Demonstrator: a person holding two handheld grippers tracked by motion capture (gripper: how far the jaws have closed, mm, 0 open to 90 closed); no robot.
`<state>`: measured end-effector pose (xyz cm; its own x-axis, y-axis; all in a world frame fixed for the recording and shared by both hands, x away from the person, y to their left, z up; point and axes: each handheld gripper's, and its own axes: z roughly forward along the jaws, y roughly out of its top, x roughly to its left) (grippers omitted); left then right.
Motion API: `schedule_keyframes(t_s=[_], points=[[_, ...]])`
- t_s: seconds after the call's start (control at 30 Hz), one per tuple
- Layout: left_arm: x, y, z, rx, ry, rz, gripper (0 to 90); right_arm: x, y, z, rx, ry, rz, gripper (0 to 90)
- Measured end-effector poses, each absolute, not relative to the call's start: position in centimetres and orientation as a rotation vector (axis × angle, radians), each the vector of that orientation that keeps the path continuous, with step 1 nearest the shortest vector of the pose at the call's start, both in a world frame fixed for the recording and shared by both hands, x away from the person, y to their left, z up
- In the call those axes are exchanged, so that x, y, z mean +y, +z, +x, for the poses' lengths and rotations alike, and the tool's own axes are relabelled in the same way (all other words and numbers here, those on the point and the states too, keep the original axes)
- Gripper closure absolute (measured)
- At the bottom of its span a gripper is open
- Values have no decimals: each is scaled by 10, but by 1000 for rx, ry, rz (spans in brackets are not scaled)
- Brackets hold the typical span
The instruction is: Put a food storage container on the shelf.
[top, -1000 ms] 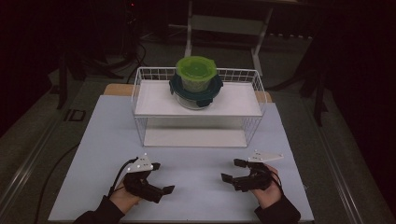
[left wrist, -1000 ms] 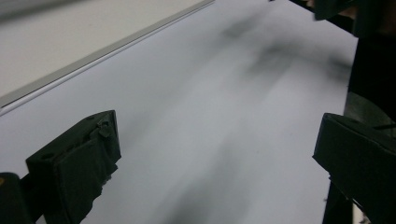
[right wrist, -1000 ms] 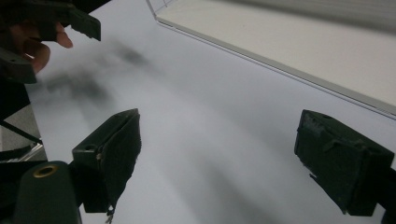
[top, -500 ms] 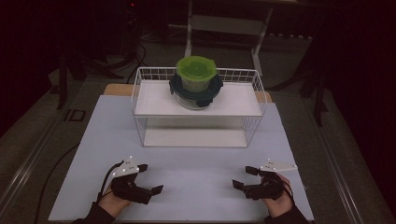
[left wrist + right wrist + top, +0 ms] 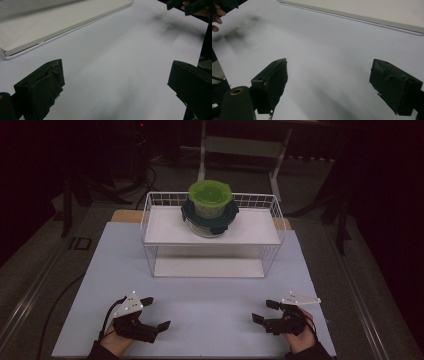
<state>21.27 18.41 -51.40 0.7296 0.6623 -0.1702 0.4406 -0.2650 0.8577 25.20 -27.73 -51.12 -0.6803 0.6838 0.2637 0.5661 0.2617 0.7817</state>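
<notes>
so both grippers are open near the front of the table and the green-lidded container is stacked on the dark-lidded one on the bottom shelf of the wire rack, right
Not quite: the stack sits on the top shelf of the wire rack, not the bottom one, as the high view shows. The rest holds: the green-lidded container rests on the dark-lidded one, and the left gripper and right gripper are both open near the table's front edge.

Forearms (image 5: pixel 107 350) cropped by bottom edge

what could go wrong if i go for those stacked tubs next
The green tub sits on the dark-lidded tub, so lifting the lower one could topple it. Both stand on the wire rack's raised shelf, whose rim could catch a claw. Both claws, left and right, are open and far away.
</notes>
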Motion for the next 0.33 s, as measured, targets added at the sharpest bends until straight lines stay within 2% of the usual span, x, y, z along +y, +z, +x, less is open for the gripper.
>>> schedule_keyframes(t_s=[0.33], points=[[182,-513,215,840,270,1890,1,-277,-512,252,2390,1402,1187,147]])
